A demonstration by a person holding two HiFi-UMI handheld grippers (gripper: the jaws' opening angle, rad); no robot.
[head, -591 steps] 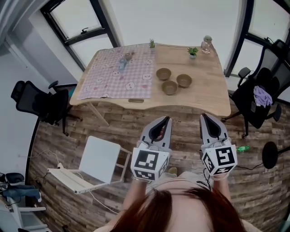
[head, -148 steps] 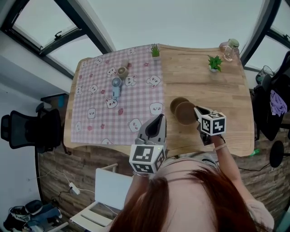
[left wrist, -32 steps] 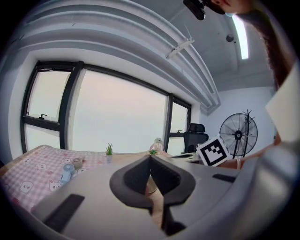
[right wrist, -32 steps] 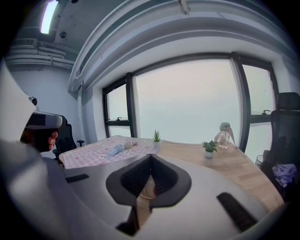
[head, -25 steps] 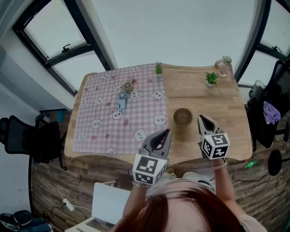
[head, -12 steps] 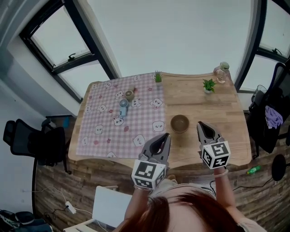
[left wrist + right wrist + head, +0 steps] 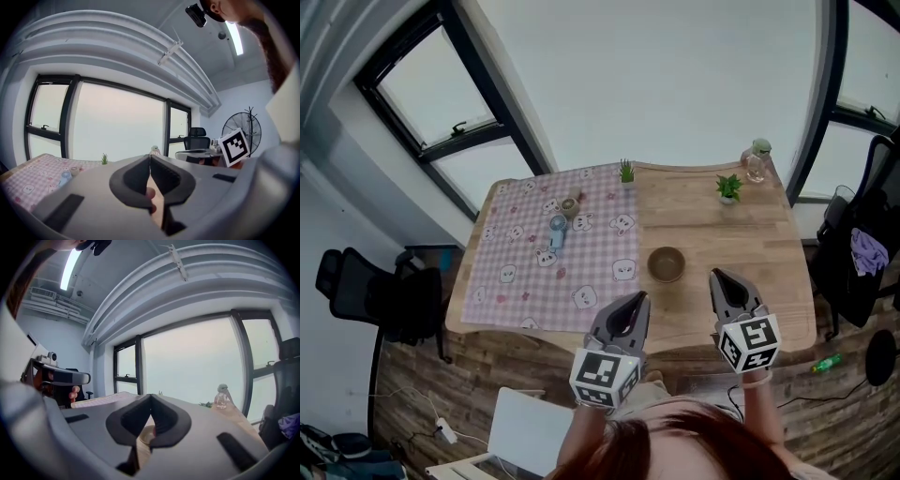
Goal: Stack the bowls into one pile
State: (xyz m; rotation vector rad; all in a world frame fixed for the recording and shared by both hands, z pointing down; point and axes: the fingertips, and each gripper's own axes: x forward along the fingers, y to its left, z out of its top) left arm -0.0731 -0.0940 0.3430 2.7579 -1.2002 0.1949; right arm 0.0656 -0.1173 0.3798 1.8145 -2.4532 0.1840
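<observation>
Now the bowl pile is sitting toward the surface's near edge, likely light, stiff, best pinched at its rim, while left gripper and right gripper are hovering, jaws together

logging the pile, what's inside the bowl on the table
The bowl looks empty, only its brown inside showing. It stands on the bare wooden table. Anything nested under it is covered from above.

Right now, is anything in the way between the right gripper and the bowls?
No, nothing visible is. Only bare table lies between the right gripper and the pile of bowls. Its jaws are shut with nothing in them.
</observation>
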